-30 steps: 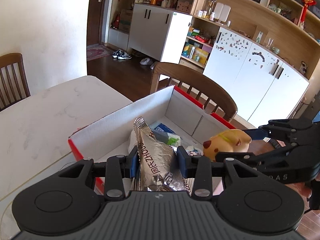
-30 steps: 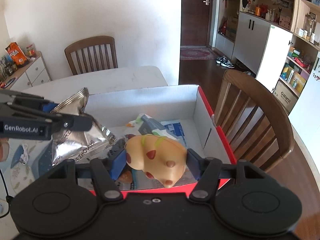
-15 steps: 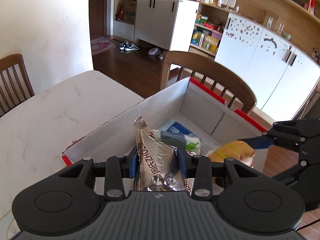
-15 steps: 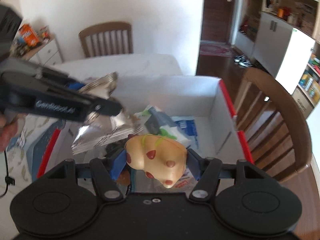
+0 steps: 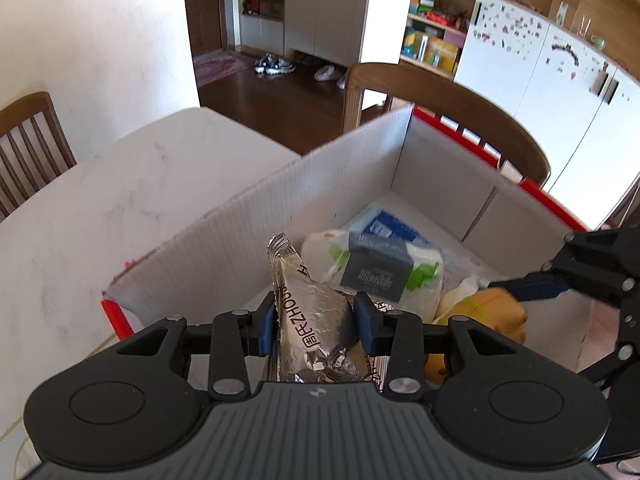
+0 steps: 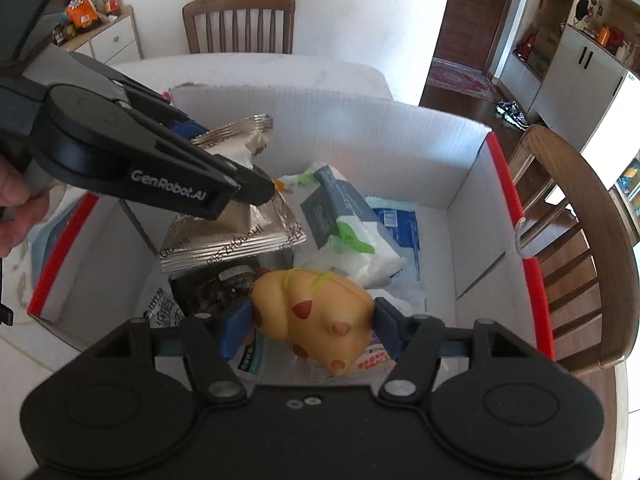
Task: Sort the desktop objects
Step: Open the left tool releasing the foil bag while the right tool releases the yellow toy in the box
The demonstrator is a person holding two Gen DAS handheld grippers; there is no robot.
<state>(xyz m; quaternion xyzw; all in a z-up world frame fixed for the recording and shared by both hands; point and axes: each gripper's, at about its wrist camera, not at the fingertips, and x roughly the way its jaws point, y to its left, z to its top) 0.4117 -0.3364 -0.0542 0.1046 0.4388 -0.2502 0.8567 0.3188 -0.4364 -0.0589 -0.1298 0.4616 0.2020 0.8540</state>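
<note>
My left gripper (image 5: 316,322) is shut on a silver foil snack bag (image 5: 316,316) and holds it over the open white box with red rim (image 5: 340,184). In the right wrist view the left gripper (image 6: 240,184) holds the same bag (image 6: 236,236) above the box's left side. My right gripper (image 6: 310,326) is shut on a yellow squishy toy with brown spots (image 6: 316,316), low over the box's near side; the toy (image 5: 484,312) and right gripper (image 5: 532,284) show at right in the left wrist view. The box (image 6: 400,140) holds a tissue pack (image 6: 348,224) and other packets.
The box sits on a white marble table (image 5: 100,208). A wooden chair (image 6: 576,240) stands against the box's far side and another chair (image 6: 240,20) at the table's end. White cabinets (image 5: 560,92) and shelves lie beyond. Dark packets (image 6: 216,284) lie on the box floor.
Both grippers have moved forward and down over the box with their objects still held. The foil bag and the toy now hang inside the box's rim.
</note>
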